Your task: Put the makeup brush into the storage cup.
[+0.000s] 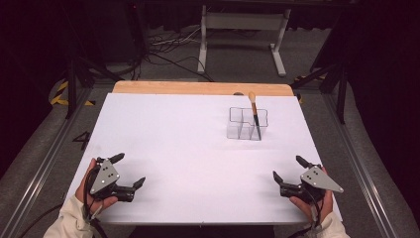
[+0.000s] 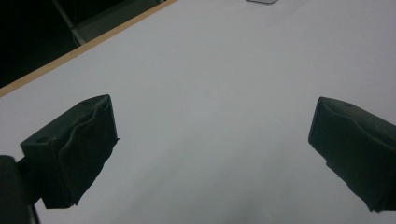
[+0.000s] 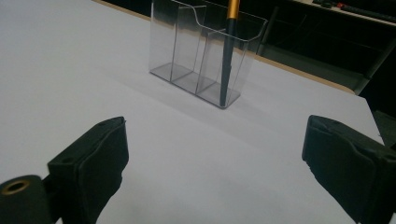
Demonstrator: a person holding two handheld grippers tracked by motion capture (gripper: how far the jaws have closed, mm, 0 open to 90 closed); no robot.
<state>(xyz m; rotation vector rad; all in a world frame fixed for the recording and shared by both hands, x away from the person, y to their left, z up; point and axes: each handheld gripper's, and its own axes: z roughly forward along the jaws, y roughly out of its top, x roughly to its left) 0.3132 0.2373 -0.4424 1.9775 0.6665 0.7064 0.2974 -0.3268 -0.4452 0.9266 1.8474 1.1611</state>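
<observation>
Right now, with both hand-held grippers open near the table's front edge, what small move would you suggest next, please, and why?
Probably ease the right hand-held gripper forward toward the black-handled brush standing in the clear three-compartment plastic holder. Its jaws are open and empty, it is the nearer gripper, and its own view already faces the holder.

i wear pale cream sleeves with ribbed cuffs, seen at the near edge of the table in the high view. my left gripper is matte black, with a grey three-cornered plate on top dotted with small pale screws, and a black cable trailing from it toward that near edge. my right gripper matches it: black body, grey triangular plate with screw dots, dark cable. in the gripper views each jaw is a blocky black wedge with a wrinkled rubbery pad; a brass-coloured ring sits beside one jaw of the right gripper.
</observation>
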